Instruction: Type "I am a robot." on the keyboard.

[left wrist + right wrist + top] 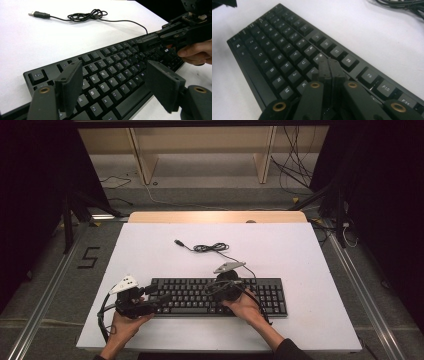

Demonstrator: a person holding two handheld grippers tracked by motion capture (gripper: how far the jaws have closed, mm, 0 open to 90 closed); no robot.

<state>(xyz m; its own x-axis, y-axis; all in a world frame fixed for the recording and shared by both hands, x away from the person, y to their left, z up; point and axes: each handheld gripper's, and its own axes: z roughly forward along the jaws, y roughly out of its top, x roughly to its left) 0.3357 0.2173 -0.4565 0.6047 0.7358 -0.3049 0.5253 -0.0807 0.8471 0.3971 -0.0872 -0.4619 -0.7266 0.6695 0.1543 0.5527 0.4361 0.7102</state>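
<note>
- keyboard (220, 296) lies flat on the white table (310, 270), near its front edge.
- left gripper (113, 87) gapes wide over the left keys, holding nothing.
- right gripper (329, 65) pinched closed, empty, tips over the middle keys.
- looks stiff and light; best gripped by the thin end edges.
- cable (212, 248) is floppy and may drag.

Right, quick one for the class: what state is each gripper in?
Left gripper: open, holding nothing, above the keyboard's left end.
Right gripper: shut, holding nothing, tips down at the keys.
</note>
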